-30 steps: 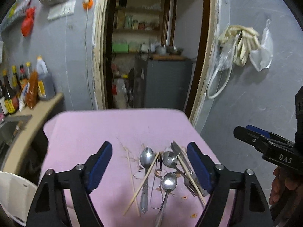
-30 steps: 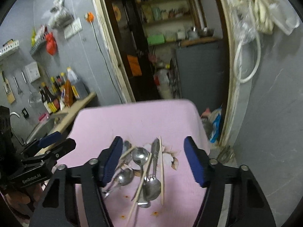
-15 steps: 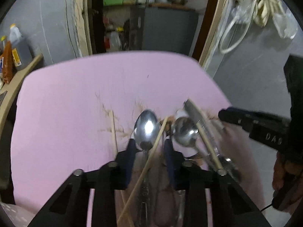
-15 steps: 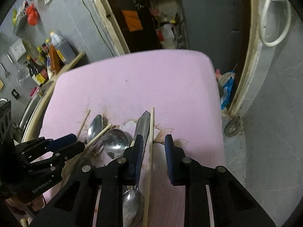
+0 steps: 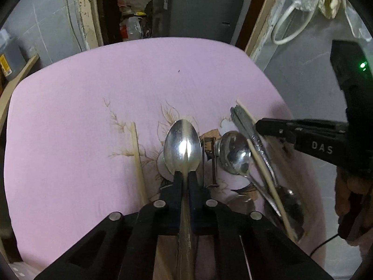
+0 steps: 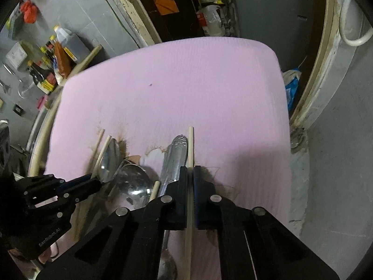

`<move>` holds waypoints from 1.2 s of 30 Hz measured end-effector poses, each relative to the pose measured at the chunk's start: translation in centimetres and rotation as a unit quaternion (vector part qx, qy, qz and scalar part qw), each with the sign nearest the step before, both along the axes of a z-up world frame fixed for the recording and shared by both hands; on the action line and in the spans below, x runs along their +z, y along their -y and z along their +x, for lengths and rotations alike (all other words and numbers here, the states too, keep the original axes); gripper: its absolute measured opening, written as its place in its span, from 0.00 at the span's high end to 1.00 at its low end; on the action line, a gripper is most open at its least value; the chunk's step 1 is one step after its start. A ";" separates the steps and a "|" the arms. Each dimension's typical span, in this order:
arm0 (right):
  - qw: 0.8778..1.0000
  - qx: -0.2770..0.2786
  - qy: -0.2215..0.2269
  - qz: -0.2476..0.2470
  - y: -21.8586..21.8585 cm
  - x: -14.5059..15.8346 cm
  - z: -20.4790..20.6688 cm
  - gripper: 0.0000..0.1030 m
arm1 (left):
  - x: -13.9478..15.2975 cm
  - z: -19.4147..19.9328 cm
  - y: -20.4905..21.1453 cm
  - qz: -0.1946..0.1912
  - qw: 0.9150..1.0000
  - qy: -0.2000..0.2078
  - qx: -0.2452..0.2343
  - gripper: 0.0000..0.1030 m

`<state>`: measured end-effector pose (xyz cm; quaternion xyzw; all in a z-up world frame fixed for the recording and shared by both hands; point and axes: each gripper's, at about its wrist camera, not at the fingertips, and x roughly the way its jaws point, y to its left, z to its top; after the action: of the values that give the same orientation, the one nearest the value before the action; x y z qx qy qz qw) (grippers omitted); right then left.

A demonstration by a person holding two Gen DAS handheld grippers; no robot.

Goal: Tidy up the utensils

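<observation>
Nearest the left wrist camera, the left gripper (image 5: 185, 175) has its jaws closed tight on the neck of a large spoon (image 5: 182, 143), just behind the bowl; they have just been closing onto it. The spoon's bowl faces up and lies on a pink cloth (image 5: 93, 88) with a faded leaf print. Just left of the spoon a single chopstick (image 5: 137, 158) lies on the cloth, running away from the camera. Just right of it sits a smaller round spoon (image 5: 234, 152), and beyond that a second chopstick (image 5: 263, 170) crosses a flat metal handle (image 5: 243, 121).

In the right wrist view, the right gripper (image 6: 190, 172) has just been closing as well and now pinches a chopstick (image 6: 191, 144) between its pads, the stick's far end jutting out past the fingertips over the cloth. That flat metal handle lies touching the stick on its left side. Further left are the round spoon's bowl and the left gripper, its tips at the large spoon.

Beyond the cloth's far edge stands a grey cabinet (image 5: 198, 11) inside a doorway. Sauce bottles (image 6: 44, 79) crowd a counter at the left.
</observation>
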<state>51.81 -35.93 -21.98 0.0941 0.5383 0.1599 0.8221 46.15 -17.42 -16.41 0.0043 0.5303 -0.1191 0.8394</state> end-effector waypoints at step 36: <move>0.890 -0.068 0.374 0.252 -20.7 20.9 -15.4 0.96 | 18.6 -14.7 -30.1 -0.159 0.914 0.308 0.211 0.95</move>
<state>36.37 -15.21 -1.08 0.2677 0.1254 0.2569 0.9201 31.44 12.69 2.17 -0.2046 0.2085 -0.0148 0.9563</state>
